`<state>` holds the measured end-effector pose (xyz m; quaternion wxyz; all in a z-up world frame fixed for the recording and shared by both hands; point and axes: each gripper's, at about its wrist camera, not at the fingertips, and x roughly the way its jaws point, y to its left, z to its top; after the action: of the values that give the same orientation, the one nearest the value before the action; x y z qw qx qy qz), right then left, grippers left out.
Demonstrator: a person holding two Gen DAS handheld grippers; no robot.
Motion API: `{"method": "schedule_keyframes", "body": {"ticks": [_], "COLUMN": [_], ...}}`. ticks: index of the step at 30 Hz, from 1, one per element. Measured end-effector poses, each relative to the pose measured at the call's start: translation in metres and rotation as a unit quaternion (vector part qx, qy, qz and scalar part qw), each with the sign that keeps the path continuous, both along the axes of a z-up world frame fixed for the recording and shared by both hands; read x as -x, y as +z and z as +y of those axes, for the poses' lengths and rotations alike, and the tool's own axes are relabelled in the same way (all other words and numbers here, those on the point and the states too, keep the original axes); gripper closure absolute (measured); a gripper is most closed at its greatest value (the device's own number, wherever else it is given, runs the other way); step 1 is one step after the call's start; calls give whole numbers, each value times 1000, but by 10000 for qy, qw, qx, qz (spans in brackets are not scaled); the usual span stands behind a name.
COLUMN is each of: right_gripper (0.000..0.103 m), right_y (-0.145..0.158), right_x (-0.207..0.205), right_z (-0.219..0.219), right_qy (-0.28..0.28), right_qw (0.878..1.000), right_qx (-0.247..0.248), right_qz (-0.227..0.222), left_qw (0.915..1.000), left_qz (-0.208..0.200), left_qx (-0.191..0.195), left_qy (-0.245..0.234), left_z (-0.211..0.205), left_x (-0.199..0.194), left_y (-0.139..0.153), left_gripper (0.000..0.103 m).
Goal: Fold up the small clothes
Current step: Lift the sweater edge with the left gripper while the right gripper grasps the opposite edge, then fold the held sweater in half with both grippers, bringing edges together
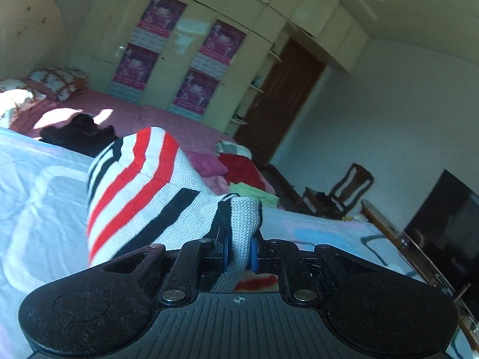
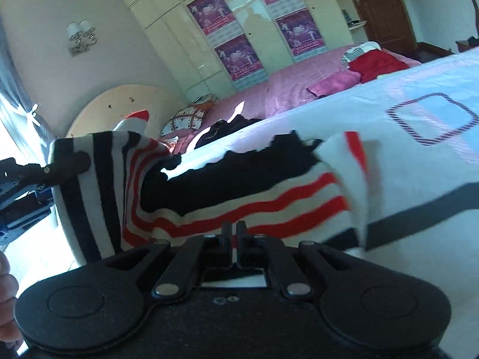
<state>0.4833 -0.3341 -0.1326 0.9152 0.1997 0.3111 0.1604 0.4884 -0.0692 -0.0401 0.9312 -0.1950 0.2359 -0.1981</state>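
Both the left gripper (image 1: 239,249) and right gripper (image 2: 233,233) have their jaws clenched on the striped knit garment (image 1: 143,185) above the bed (image 1: 36,185).

Left hand-held gripper (image 1: 239,252): matte black plastic, speckled with dust. Two round lobes flank a ribbed centre plate carrying a small white crosshair mark. Silver rivets pin the angled linkage arms; fingers (image 1: 254,254) have blue pads. Right hand-held gripper (image 2: 233,233): same black body, lobes, rivets, black fingertips, two small screws on the centre plate. Bare skin at its left.
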Motion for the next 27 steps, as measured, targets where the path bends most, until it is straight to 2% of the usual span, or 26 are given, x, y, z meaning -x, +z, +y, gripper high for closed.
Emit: {"method": "schedule_keyframes", "body": {"ticks": [4,6,9,11,12,13,16,17,19,22,24,27], "right_gripper": [96,95,87,77,73,67,59,54,50,51,51,51], "right_y": [-6,-12,-21,-20,-18,-16,-9,-6,-6,-4,-4,-6], "right_x": [29,39,46,50,51,50,38,33,22,5,-13,-41], "right_z": [-60,-83,-102,-109,-111,-112,-109,-106,-96,-83,-77,-69], "right_qy": [-577,-768,-937,-949,-925,-870,-553,-413,-170,37,155,394], "right_qw": [9982,9967,9947,9943,9944,9945,9936,9928,9914,9924,9931,9923], "right_qx": [-22,-75,-161,-330,-429,-544,-972,-1108,-1267,-1190,-1108,-1052], "right_qz": [139,259,401,345,276,228,162,180,269,315,340,517], "left_qw": [9963,9915,9866,9874,9871,9880,9914,9934,9971,9962,9935,9908], "left_qz": [134,493,835,788,744,658,432,322,312,751,1040,1259], "left_qx": [-96,-77,-266,-233,-132,-41,8,-27,-296,-451,-412,-382], "left_qy": [-845,-1200,-1378,-1350,-1412,-1395,-1238,-1104,-626,10,193,324], "left_z": [-64,-88,-106,-99,-89,-80,-44,-29,0,38,52,54], "left_x": [7,8,15,28,31,39,52,53,35,13,3,-10], "left_y": [-24,-48,-70,-56,-47,-35,-3,3,9,-8,-21,-43], "left_gripper": [90,90,89,75,59,50,44,43,42,42,42,42]}}
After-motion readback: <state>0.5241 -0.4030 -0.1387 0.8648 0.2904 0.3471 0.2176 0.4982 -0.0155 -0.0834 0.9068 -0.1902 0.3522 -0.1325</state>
